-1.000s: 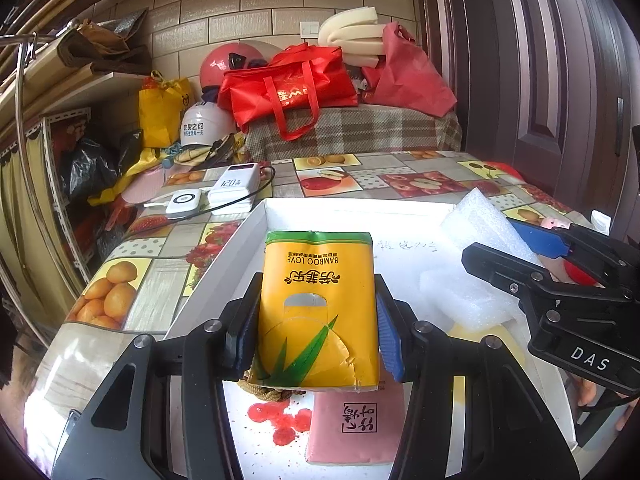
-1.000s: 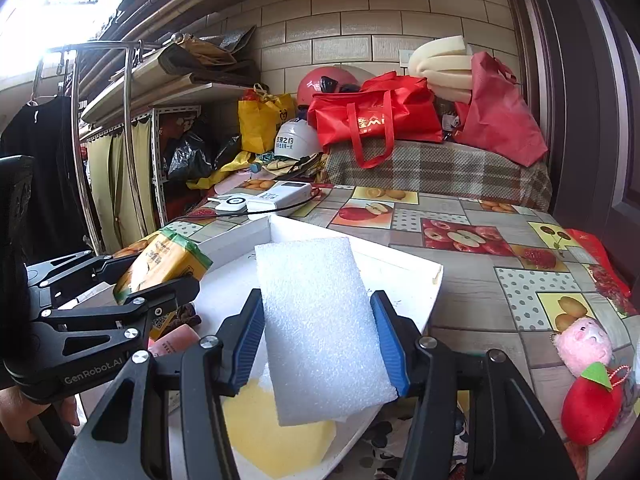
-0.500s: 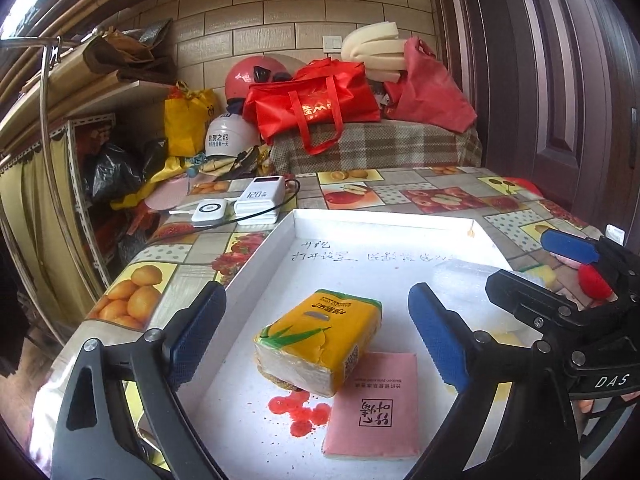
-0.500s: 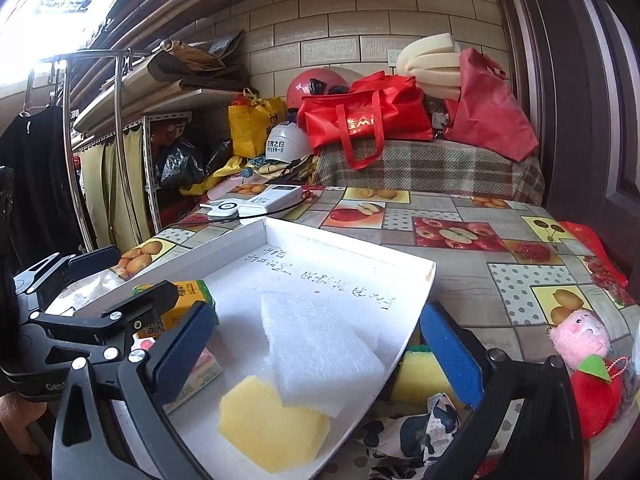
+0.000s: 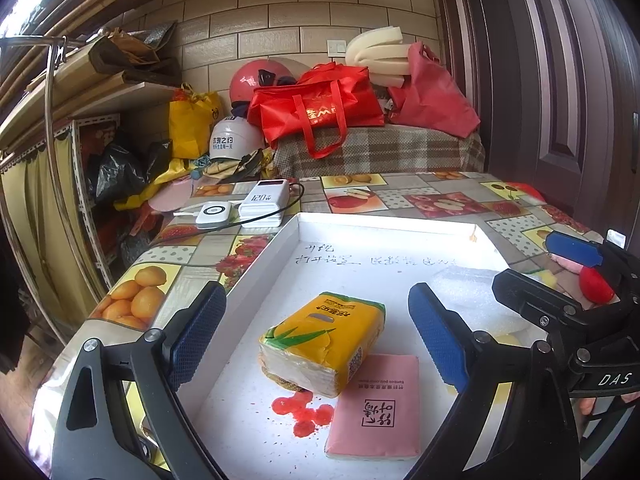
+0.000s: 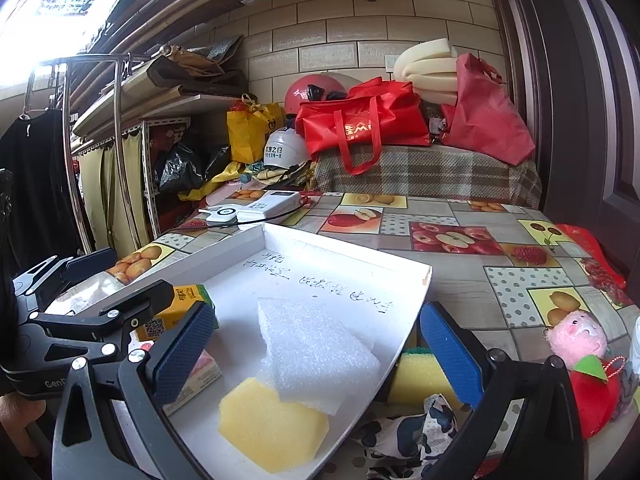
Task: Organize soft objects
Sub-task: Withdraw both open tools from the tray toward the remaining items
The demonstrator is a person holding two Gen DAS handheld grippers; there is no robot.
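Cluttered brick-walled room; fruit-print table (image 6: 472,276) carries a white tray (image 5: 256,276). Both releases just made: left gripper (image 5: 316,344) jaws spread, yellow tissue pack (image 5: 324,340) dropped near-left in the tray. Right gripper (image 6: 316,352) likewise wide, white foam pad (image 6: 312,356) now lying on the yellow sponge (image 6: 268,424). Plush toys (image 6: 580,344) right of the tray probably remain.

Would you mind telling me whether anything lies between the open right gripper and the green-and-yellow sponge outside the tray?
Nothing visible does: the sponge lies beside the tray, just ahead of the right gripper.
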